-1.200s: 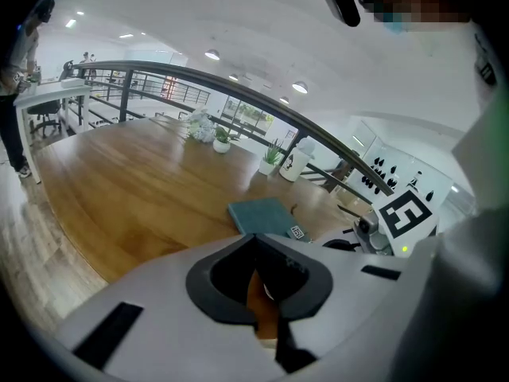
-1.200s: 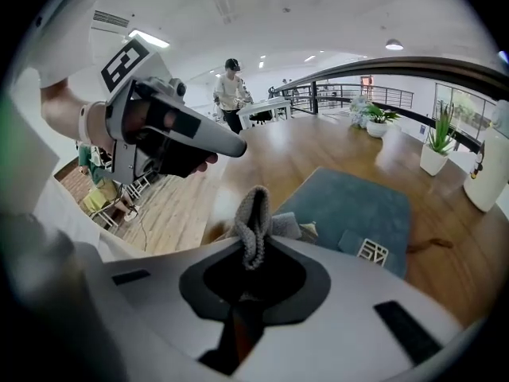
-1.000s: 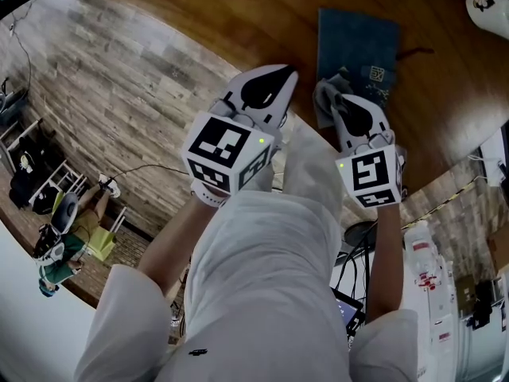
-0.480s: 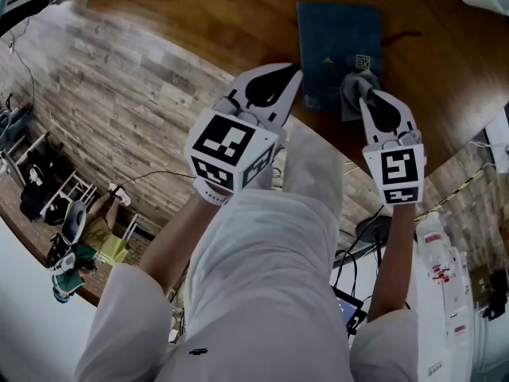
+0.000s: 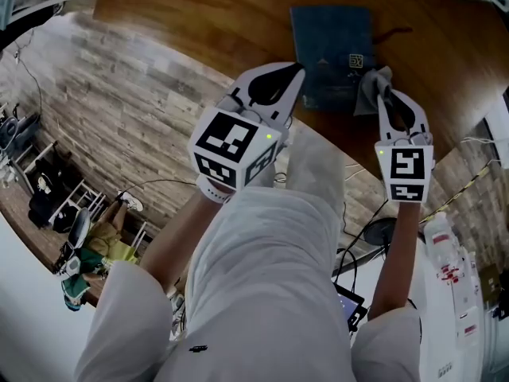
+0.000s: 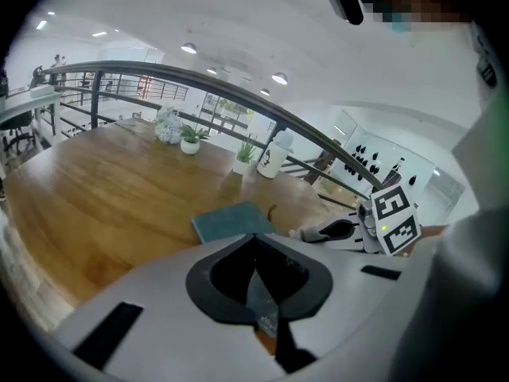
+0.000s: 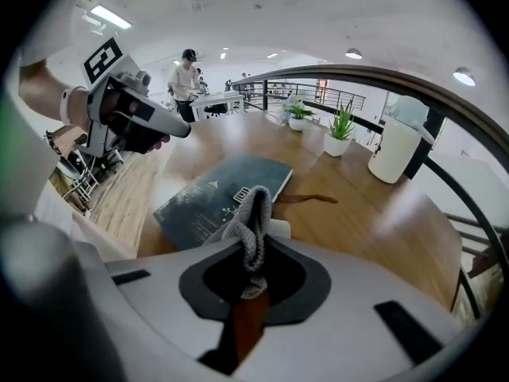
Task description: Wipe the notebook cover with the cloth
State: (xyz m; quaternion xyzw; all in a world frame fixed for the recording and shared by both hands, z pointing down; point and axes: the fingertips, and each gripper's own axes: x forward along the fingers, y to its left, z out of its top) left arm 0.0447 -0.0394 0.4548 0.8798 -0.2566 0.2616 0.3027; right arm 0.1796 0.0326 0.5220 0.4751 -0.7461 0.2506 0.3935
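Dark teal notebook (image 5: 330, 50) flat on the wooden bench (image 5: 199, 14), pale square emblem on the cover, print too small to read. Grey knitted cloth (image 5: 372, 86) at its near right corner, clamped between the right gripper (image 5: 387, 95) fingers. Left gripper (image 5: 295, 72) near the notebook's near left corner, fingers together, nothing between. Potted plants (image 7: 339, 130) at the bench's far edge.

Left of the left gripper (image 5: 296, 72) the brown wooden tabletop (image 5: 199, 14) lies open; the dark teal notebook (image 5: 330, 46) lies just ahead, and potted plants (image 6: 189, 138) stand far beyond.

A wooden table (image 5: 199, 14) bears a teal notebook (image 5: 332, 50), 2 potted plants (image 7: 342, 134) and a white container (image 7: 399, 148).
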